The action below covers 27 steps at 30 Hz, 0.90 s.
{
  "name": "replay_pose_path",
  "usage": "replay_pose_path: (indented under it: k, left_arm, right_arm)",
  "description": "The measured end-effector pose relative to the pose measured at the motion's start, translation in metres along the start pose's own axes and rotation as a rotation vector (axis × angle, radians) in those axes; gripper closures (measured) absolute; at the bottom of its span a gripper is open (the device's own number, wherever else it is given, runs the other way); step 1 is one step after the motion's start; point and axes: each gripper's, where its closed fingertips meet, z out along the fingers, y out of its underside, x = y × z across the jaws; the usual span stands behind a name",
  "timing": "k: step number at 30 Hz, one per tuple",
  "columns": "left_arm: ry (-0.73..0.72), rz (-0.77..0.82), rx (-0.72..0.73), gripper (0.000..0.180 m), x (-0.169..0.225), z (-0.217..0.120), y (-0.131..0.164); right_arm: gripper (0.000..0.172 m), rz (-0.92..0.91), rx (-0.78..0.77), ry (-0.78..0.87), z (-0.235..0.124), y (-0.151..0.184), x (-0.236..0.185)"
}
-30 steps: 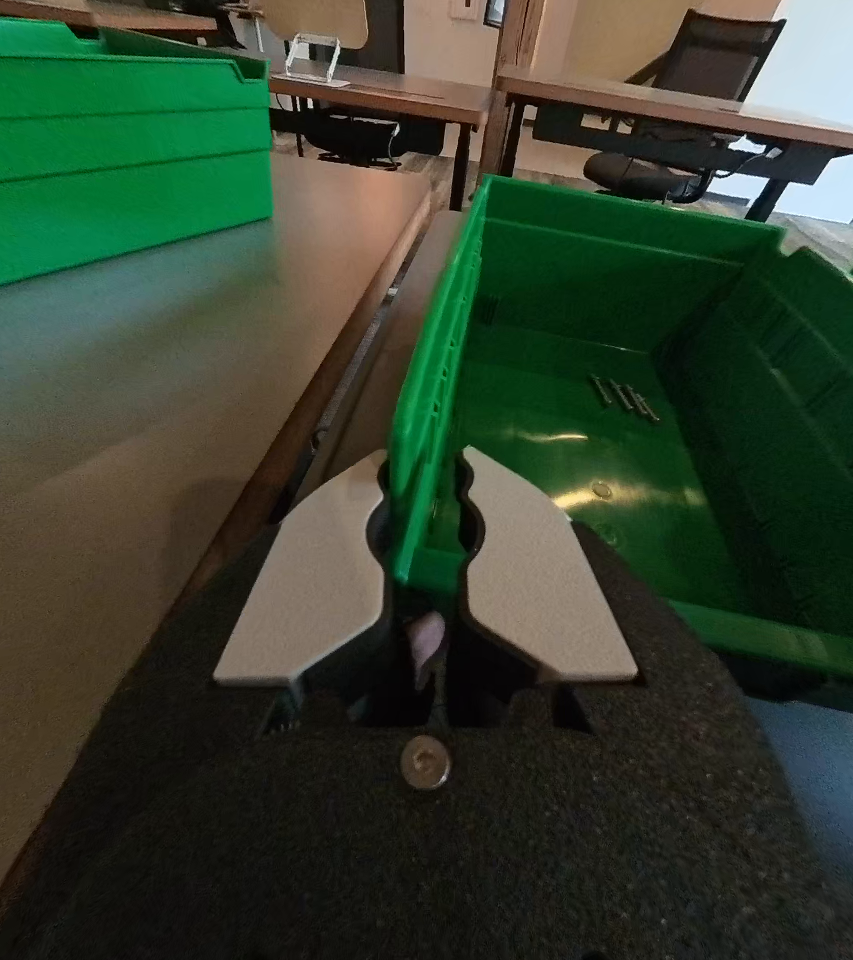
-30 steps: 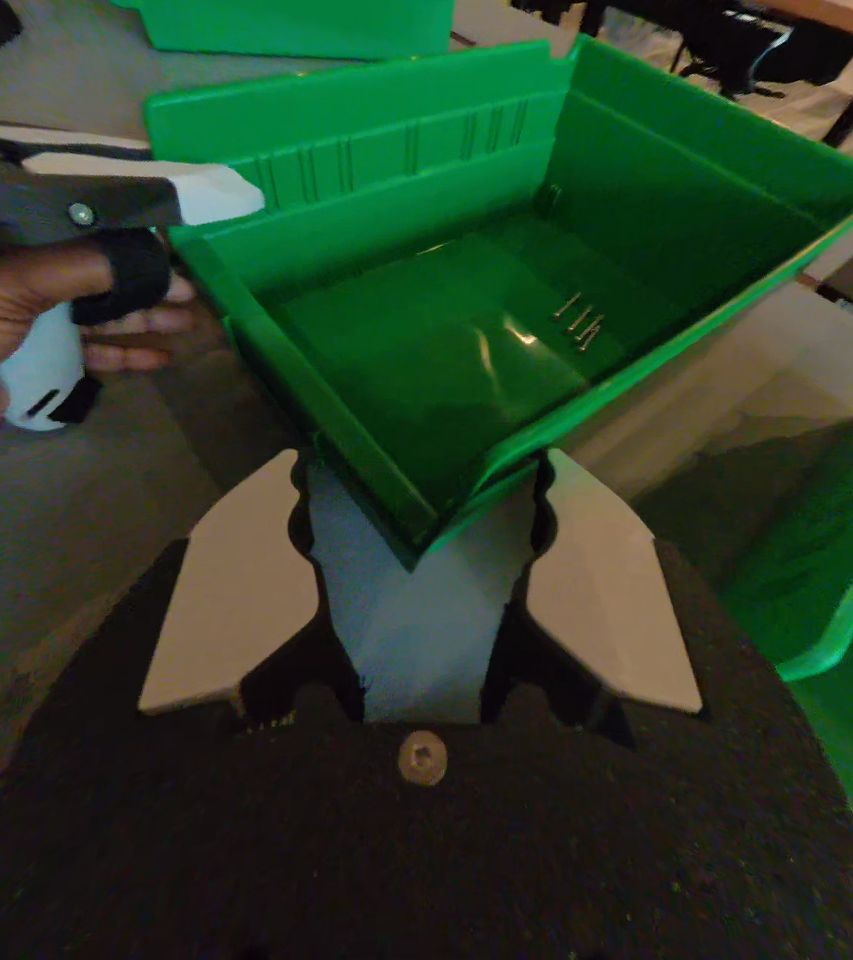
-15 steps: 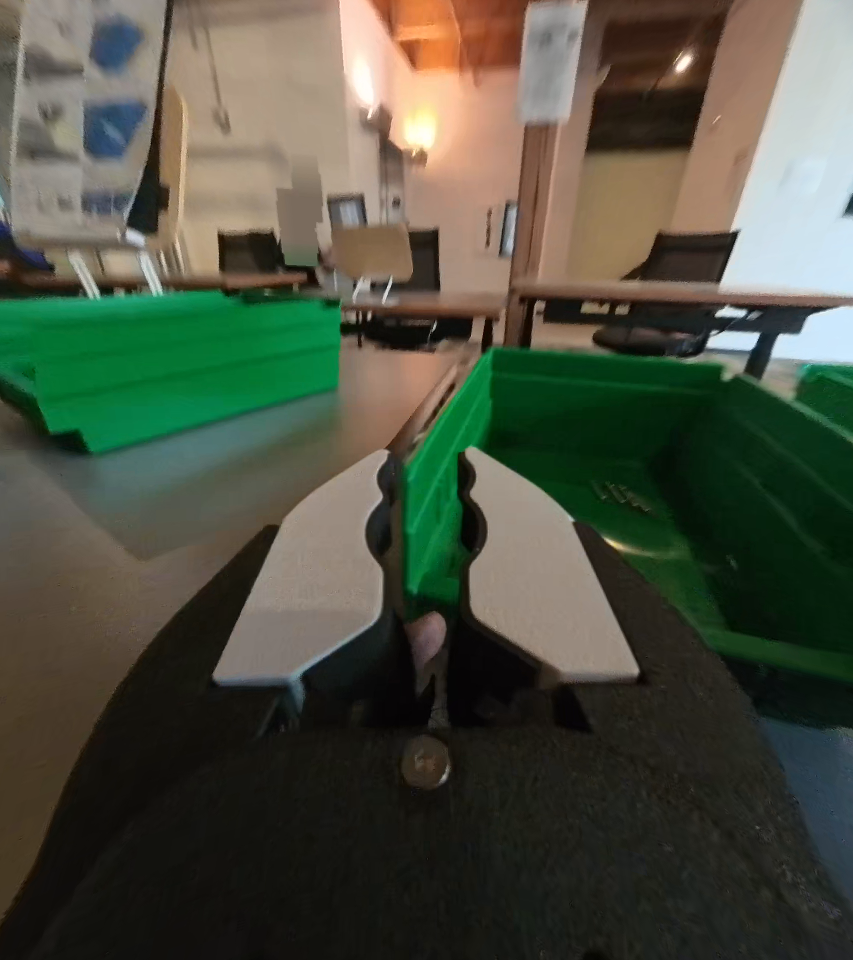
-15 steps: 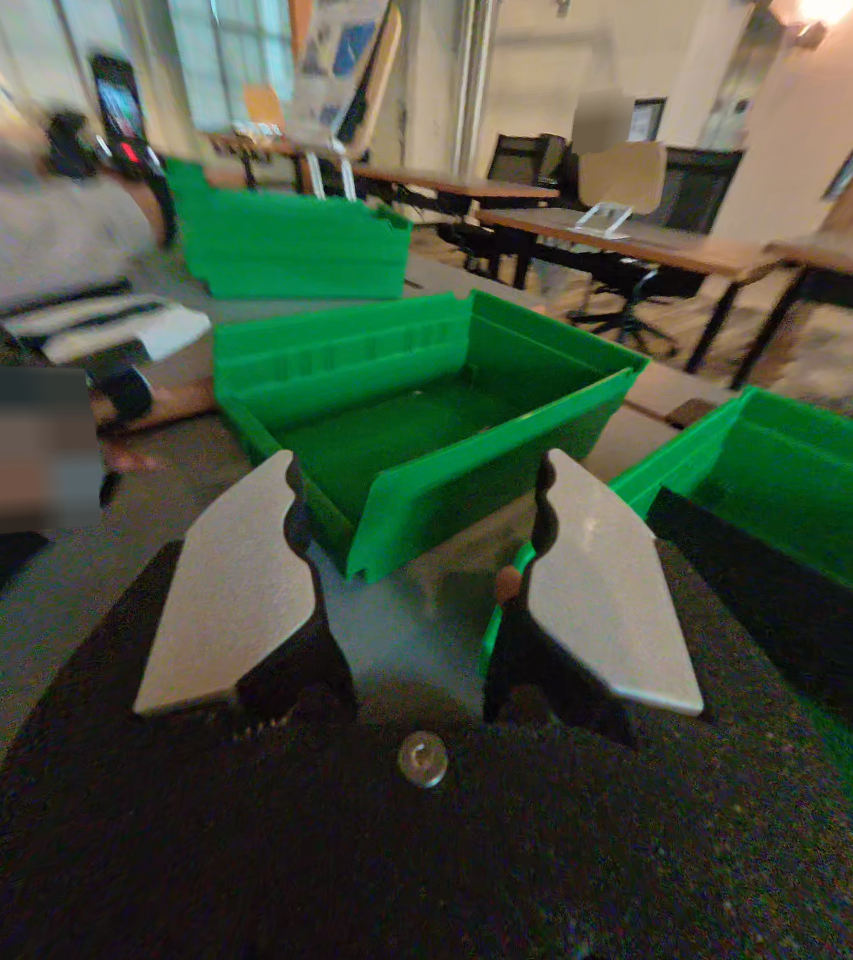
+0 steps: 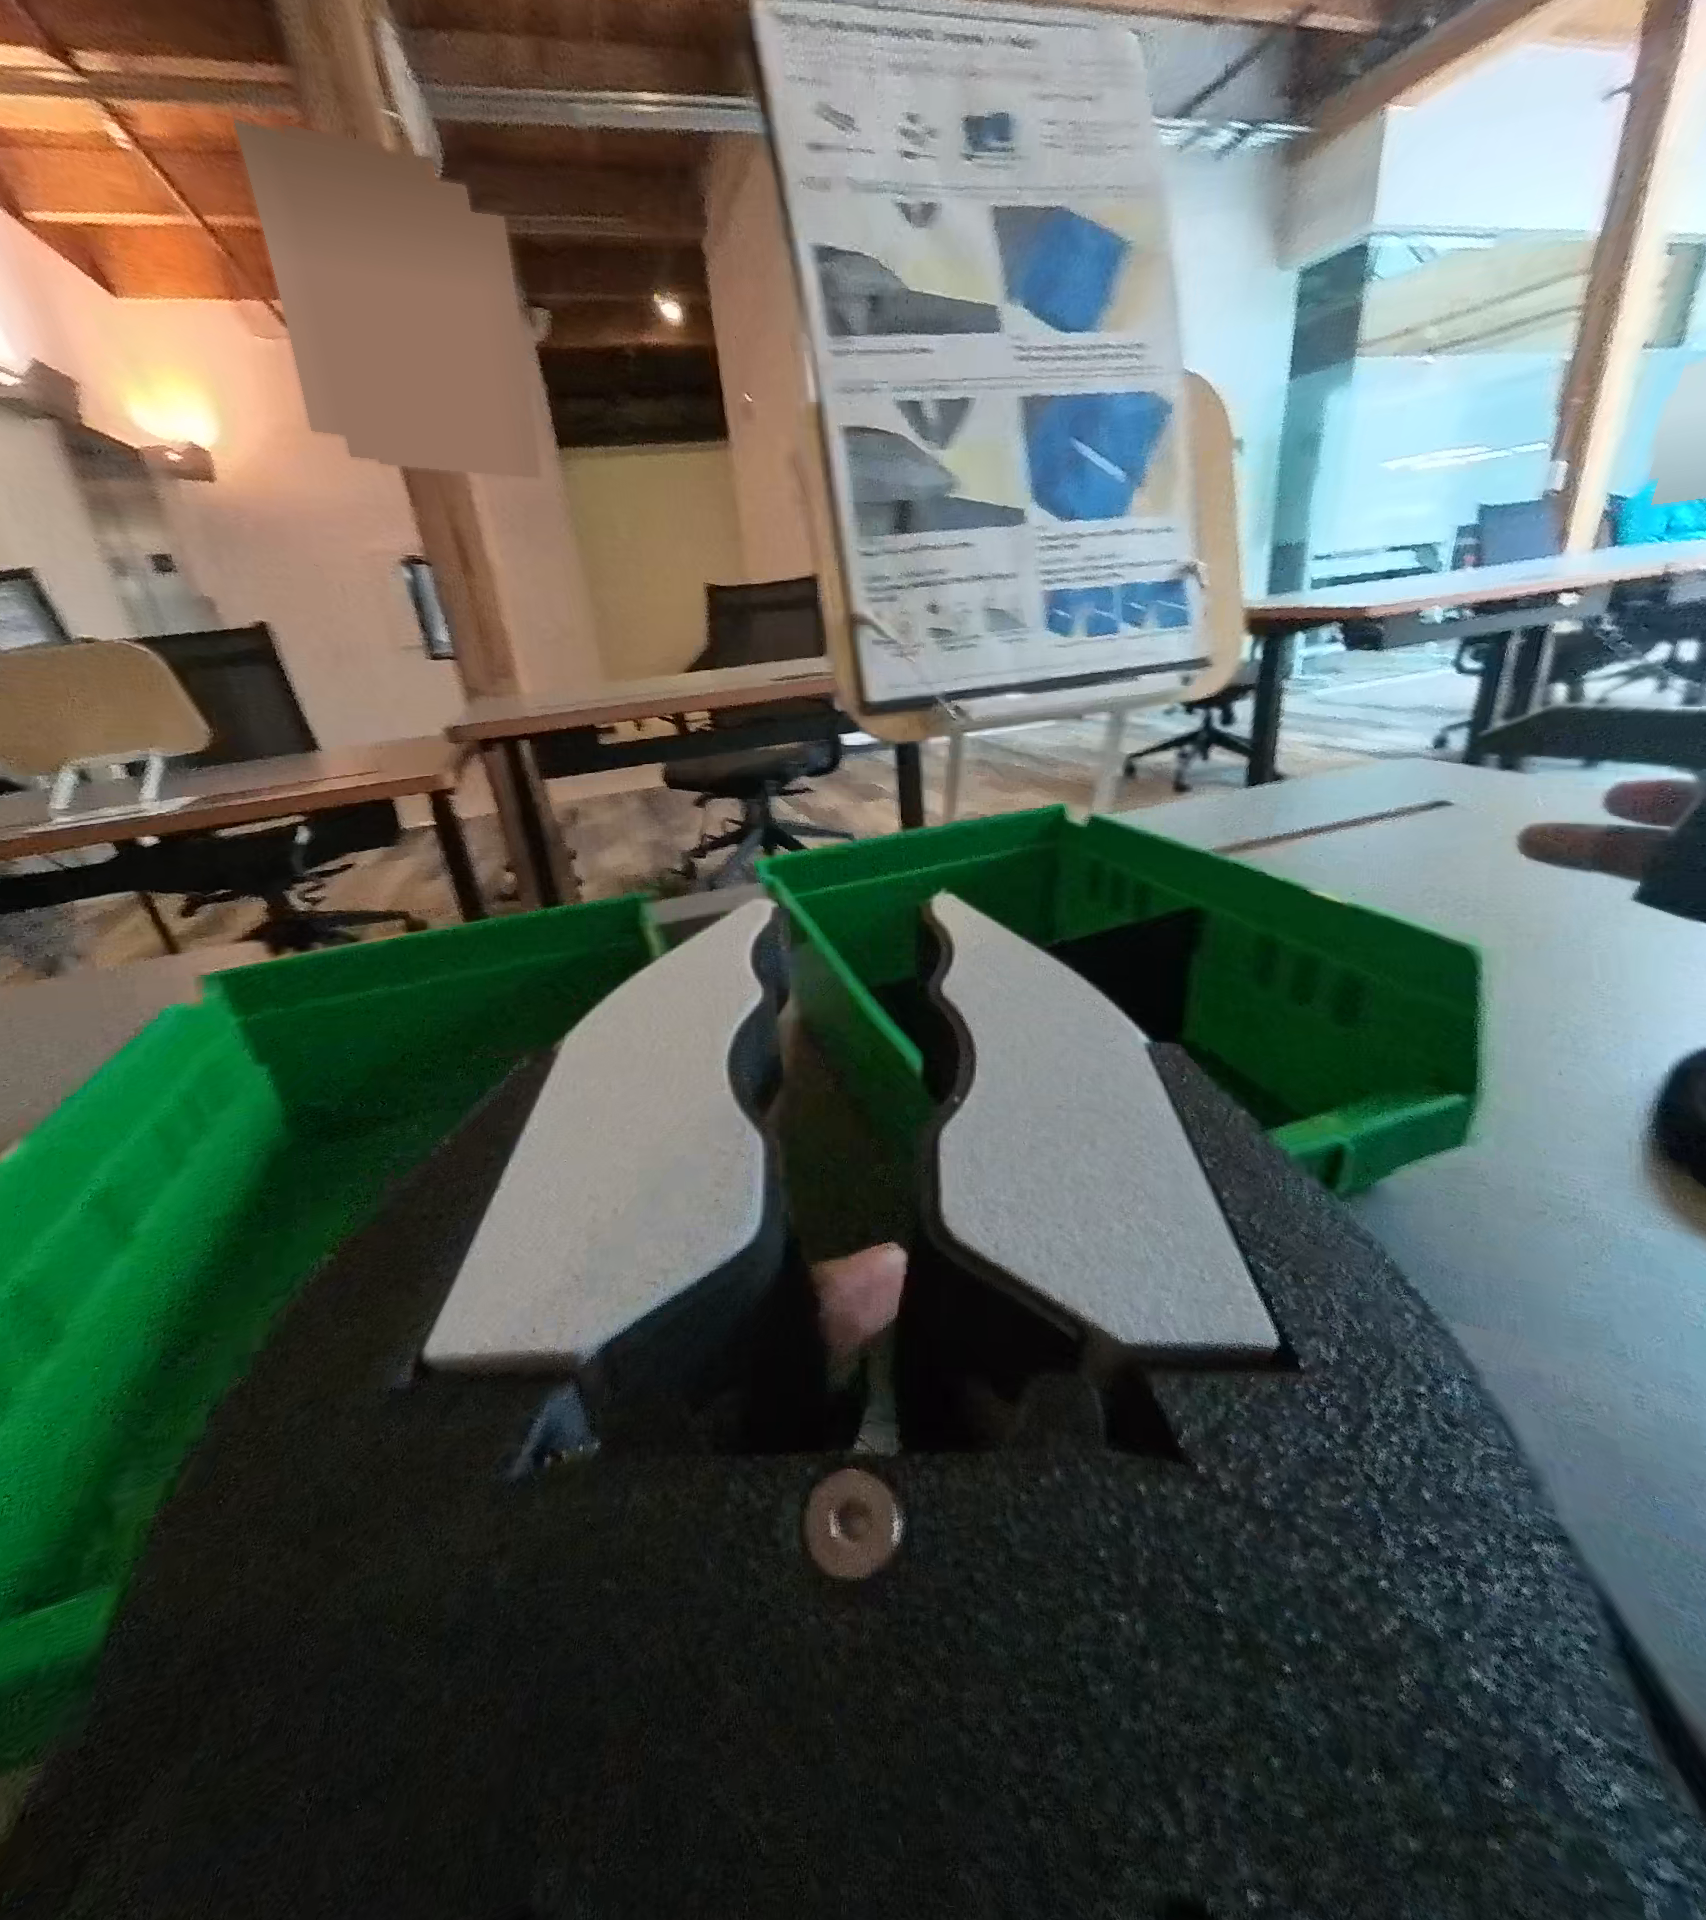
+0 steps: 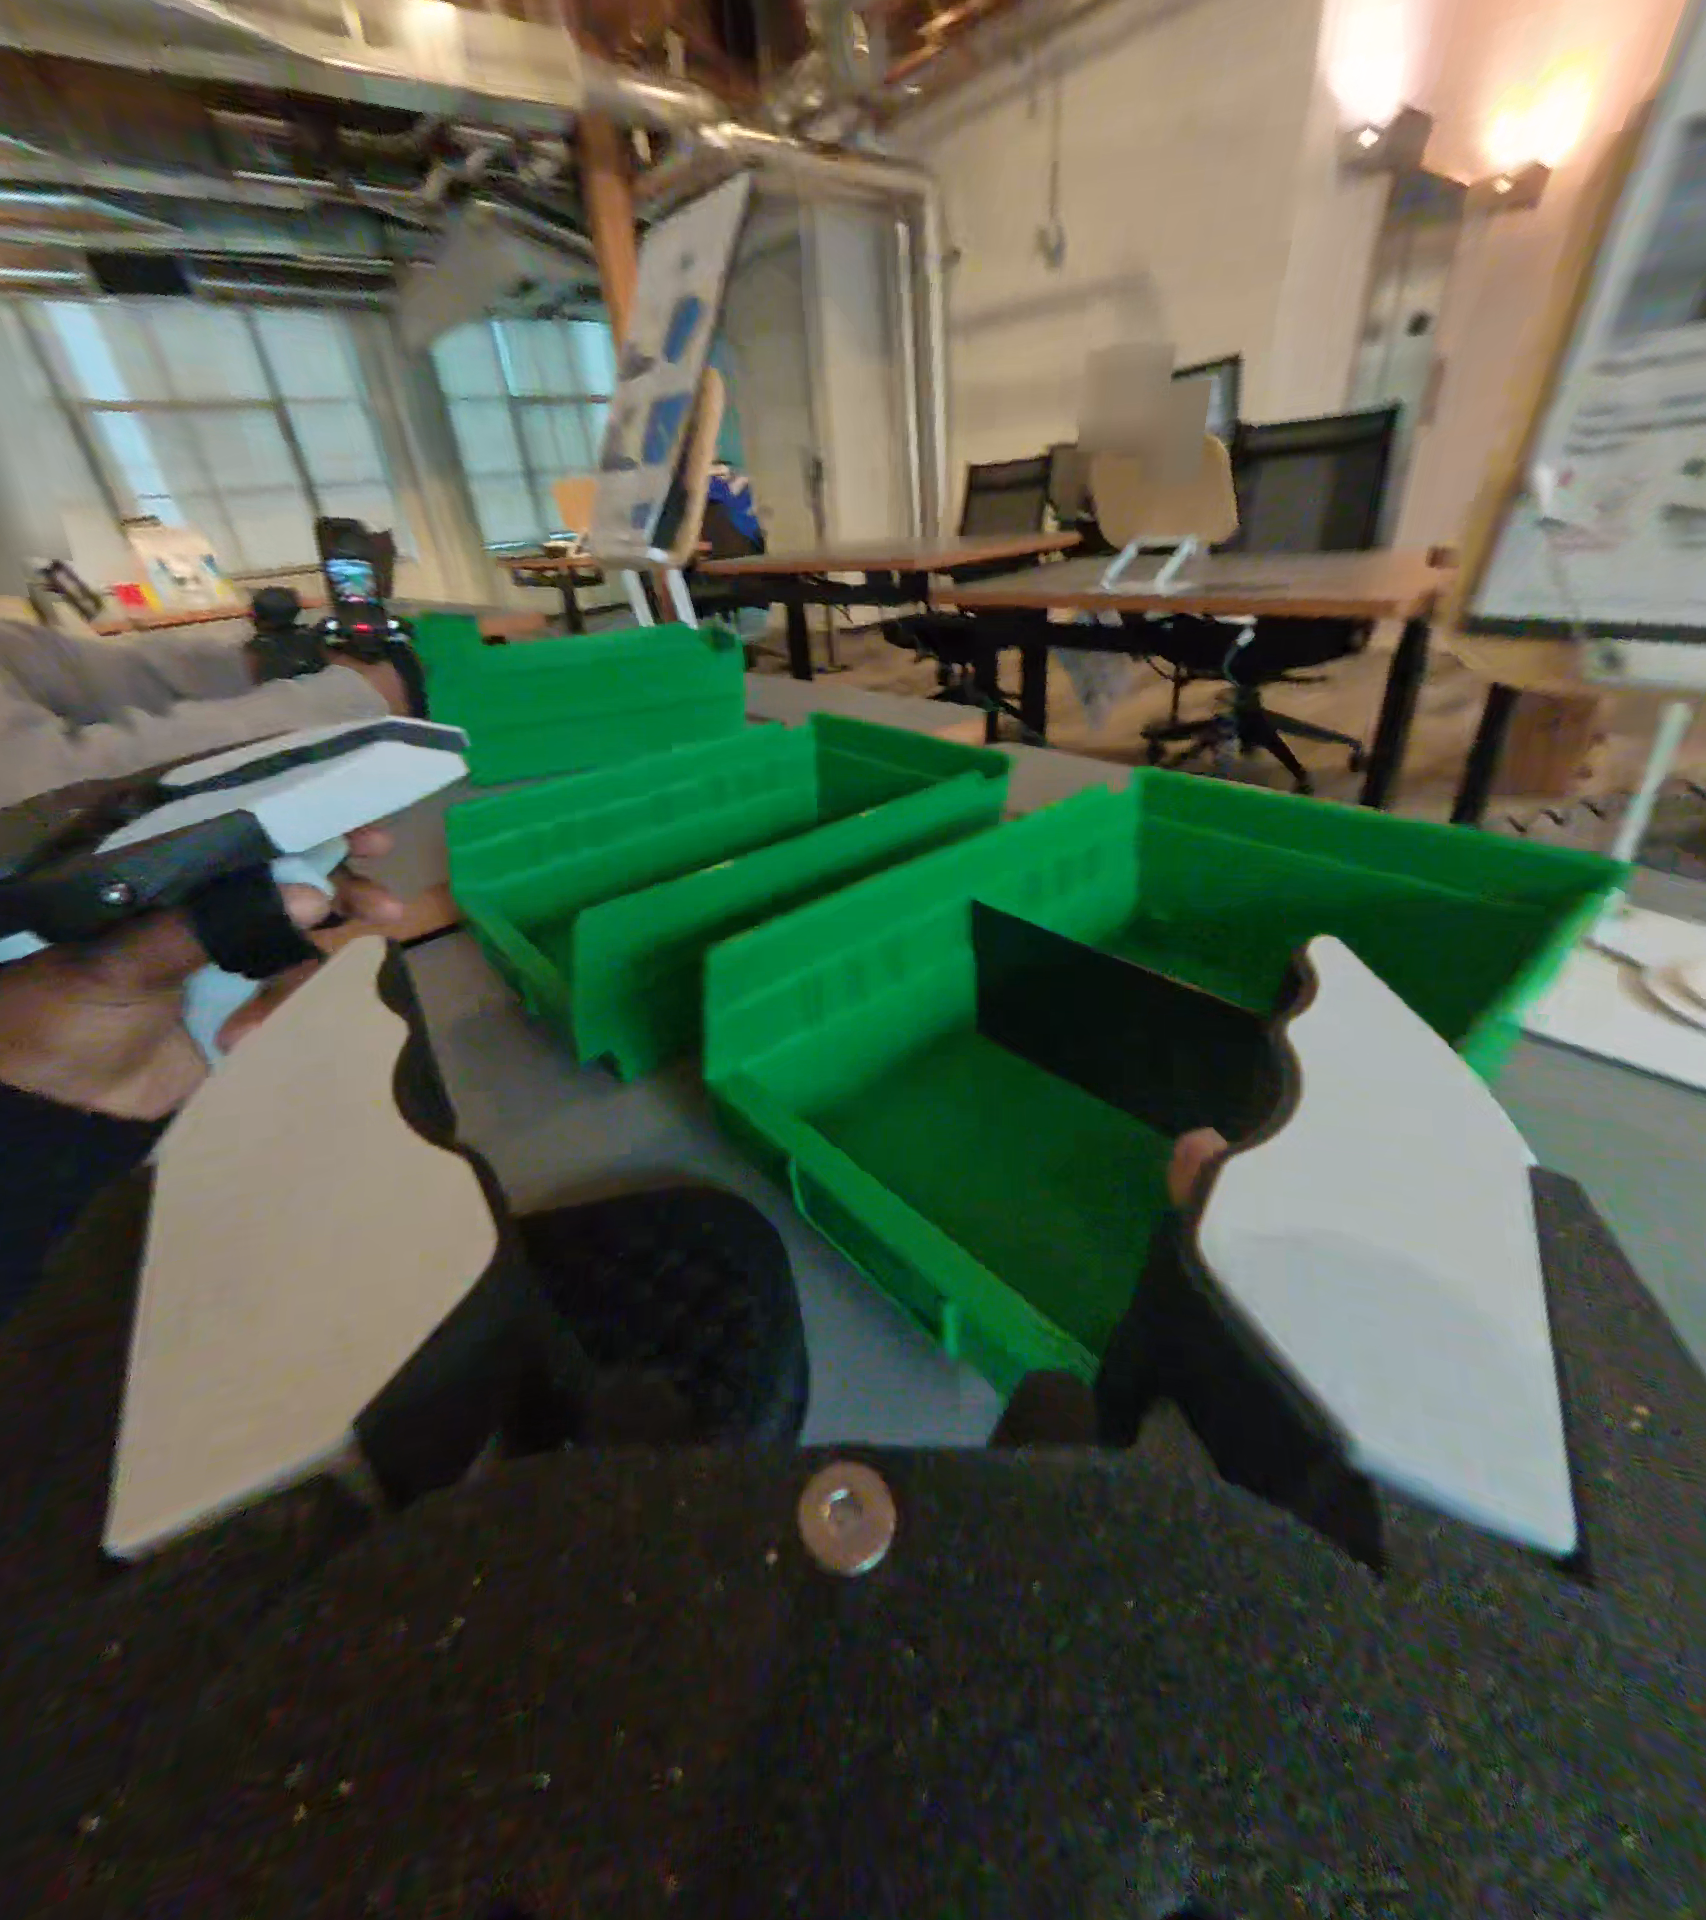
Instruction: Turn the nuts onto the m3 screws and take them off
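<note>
Green bins fill our sight, three on the bench [image 6: 568,1101]: the nearest bin [image 6: 932,1174] at twelve o'clock with a black divider [image 6: 1119,997] across it, a middle bin [image 6: 724,831] at eleven, and a far bin [image 6: 568,686] behind that. No m3 screws or nuts show on the stretches of floor we can see, and the walls hide the rest. Our right gripper [image 6: 849,945] has its jaws spread wide and holds nothing. Our left gripper [image 5: 849,914], raised at ten o'clock in the right wrist view, keeps a narrow gap and we see nothing in it. We judge the risks to be these: reaching in without seeing the floor could knock a bin wall and scatter the small parts, and pads this broad could let a thin screw slip or roll away.
</note>
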Motion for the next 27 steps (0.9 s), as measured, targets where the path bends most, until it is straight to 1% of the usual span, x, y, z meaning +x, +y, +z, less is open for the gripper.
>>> replay_pose_path:
  k: [2, 5, 7, 9, 11, 13, 15, 18, 21, 24, 27]
  left_arm:
    - [0.000, -0.002, -0.047, 0.158, 0.017, 0.010, 0.006]
    - [-0.060, 0.042, -0.151, 0.156, 0.031, 0.023, 0.026]
    - [-0.090, 0.065, -0.228, 0.153, 0.038, 0.030, 0.043]
    - [-0.094, 0.056, -0.302, 0.148, 0.044, 0.035, 0.061]
    - [-0.131, 0.064, -0.376, 0.139, 0.041, 0.037, 0.079]
    - [-0.188, 0.099, -0.410, 0.138, 0.028, 0.037, 0.089]
    - [-0.185, 0.067, -0.449, 0.137, 0.025, 0.039, 0.101]
    - [-0.183, 0.047, -0.504, 0.136, 0.021, 0.046, 0.119]
    - [-0.165, 0.026, -0.558, 0.136, 0.022, 0.055, 0.132]
    - [-0.132, 0.021, -0.581, 0.133, 0.025, 0.064, 0.137]
    - [-0.114, 0.018, -0.598, 0.129, 0.027, 0.072, 0.141]
  right_arm:
    - [0.025, 0.065, -0.020, 0.064, -0.017, 0.003, 0.024]
    - [0.026, 0.149, -0.043, 0.174, -0.040, 0.013, 0.060]
    - [0.032, 0.183, -0.063, 0.272, -0.054, 0.026, 0.082]
    - [0.041, 0.200, -0.076, 0.373, -0.066, 0.040, 0.101]
    - [0.048, 0.227, -0.103, 0.426, -0.071, 0.055, 0.112]
    - [0.053, 0.255, -0.099, 0.424, -0.066, 0.063, 0.112]
    - [0.056, 0.235, -0.102, 0.430, -0.055, 0.068, 0.109]
    - [0.052, 0.145, -0.154, 0.421, -0.032, 0.077, 0.101]
    - [0.052, 0.032, -0.189, 0.477, -0.018, 0.081, 0.106]
    - [0.052, -0.022, -0.286, 0.506, -0.009, 0.093, 0.114]
    - [0.060, -0.042, -0.369, 0.510, -0.003, 0.105, 0.120]
